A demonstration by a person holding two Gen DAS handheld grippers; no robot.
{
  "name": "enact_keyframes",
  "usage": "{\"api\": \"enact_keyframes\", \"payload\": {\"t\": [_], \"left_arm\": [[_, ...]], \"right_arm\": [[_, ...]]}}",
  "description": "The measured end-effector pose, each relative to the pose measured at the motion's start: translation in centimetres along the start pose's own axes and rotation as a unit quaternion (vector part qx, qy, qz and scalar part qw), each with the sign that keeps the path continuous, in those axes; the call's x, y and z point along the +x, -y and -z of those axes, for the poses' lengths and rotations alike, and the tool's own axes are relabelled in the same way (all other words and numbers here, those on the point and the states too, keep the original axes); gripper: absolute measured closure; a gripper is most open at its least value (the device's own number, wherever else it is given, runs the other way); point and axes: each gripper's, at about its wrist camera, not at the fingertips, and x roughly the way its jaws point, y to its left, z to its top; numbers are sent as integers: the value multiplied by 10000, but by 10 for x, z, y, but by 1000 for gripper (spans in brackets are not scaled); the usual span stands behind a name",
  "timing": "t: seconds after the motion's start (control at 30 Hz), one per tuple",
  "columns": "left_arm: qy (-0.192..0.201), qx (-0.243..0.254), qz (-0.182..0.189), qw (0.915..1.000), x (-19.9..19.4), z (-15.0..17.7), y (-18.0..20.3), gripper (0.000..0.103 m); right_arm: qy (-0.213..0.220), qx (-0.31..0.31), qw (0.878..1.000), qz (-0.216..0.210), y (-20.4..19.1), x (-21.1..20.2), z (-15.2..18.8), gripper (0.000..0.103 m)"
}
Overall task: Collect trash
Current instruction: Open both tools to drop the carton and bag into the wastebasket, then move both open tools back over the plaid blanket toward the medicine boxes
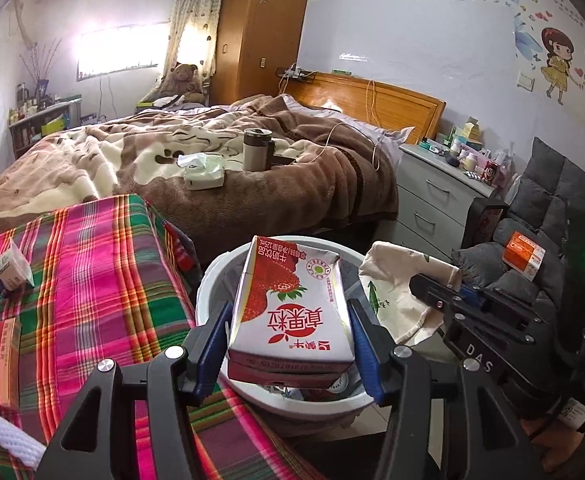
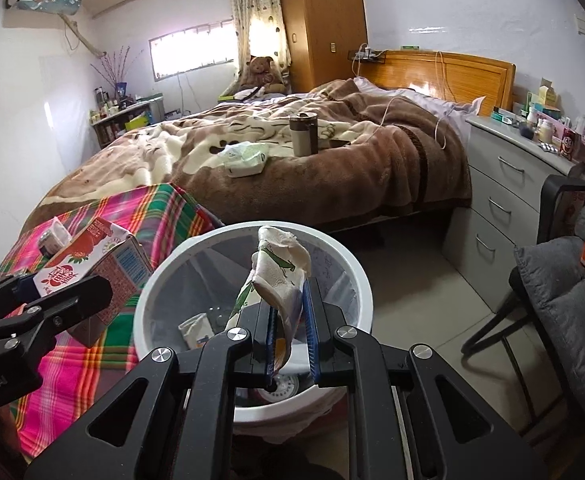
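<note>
Both jaws, tilted down over the bin (image 2: pixel 356 276), grip trash.

- The strawberry milk carton (image 1: pixel 290 308) had big red Chinese words, 真果粒, seen upside down from the left wrist.
- Small red words near its far end read 牛奶饮品, and a number that looked like 125.
- A row of printed numbers ran along the carton's near edge, too blurry to read.
- The black right tongs (image 1: pixel 458 292) had the white letters "DAS".
- The black left tongs (image 2: pixel 36 280) had white letters ending in "obot.AI" at the picture's edge.
</note>
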Motion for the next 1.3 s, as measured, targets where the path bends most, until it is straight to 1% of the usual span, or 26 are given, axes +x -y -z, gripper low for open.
{"api": "enact_keyframes", "payload": {"t": [0.07, 0.17, 0.27, 0.3, 0.37, 0.4, 0.43, 0.47, 0.5, 0.63, 0.7, 0.8, 0.87, 0.93, 1.1, 1.2, 1.3], "left_arm": [[8, 61, 2, 10000, 5, -2, 2, 46], [-113, -78, 123, 9998, 15, -2, -1, 46], [-139, -28, 35, 9999, 20, 0, 0, 46], [-150, -38, 4, 9999, 21, 1, -1, 45], [-137, -53, 76, 9999, 20, 2, -1, 42], [-112, -72, 75, 9999, 18, 2, -1, 38], [-76, -74, 57, 9999, 16, 1, -1, 35], [-26, -67, 38, 10000, 13, 1, -2, 35], [-1, -85, 43, 10000, 11, 0, -3, 35], [65, -164, 31, 9998, 5, 0, -13, 35], [31, -228, -44, 9997, 6, 1, -19, 35], [-61, -357, 4, 9993, 8, 6, -26, 35], [-85, -315, -40, 9995, 7, 9, -25, 35], [-56, -165, -54, 9998, 4, 10, -23, 35], [112, -172, -88, 9998, -11, 10, -27, 35], [155, -199, -199, 9995, -20, 11, -35, 35], [226, -350, -311, 9986, -31, 12, -49, 35]], "right_arm": [[-23, 65, 10000, 7, 3, 3, 0, 90], [-101, 76, 9999, 38, 4, 8, 0, 90], [-155, 1, 9998, 152, 3, 10, 2, 89], [-161, 2, 9997, 173, 3, 10, 3, 89], [-171, 45, 9997, 137, 5, 10, 3, 87], [-168, 55, 9998, 122, 5, 9, 3, 81], [-147, 54, 9998, 129, 5, 9, 3, 67], [-127, 47, 9998, 140, 5, 9, 3, 58], [-116, 43, 9998, 132, 5, 8, 2, 43], [-70, 48, 9999, 126, 3, 5, 2, 42], [-95, 35, 9999, 72, 1, 5, 5, 42], [-71, 88, 9999, -30, 1, 2, 8, 42], [-76, 134, 9998, -105, 2, 0, 8, 42], [-58, 132, 9998, -130, 1, -3, 7, 42], [157, 11, 9995, -265, -16, -14, 2, 42], [314, -61, 9990, -305, -26, -21, -1, 42], [406, -62, 9986, -337, -33, -23, -3, 42]]}}
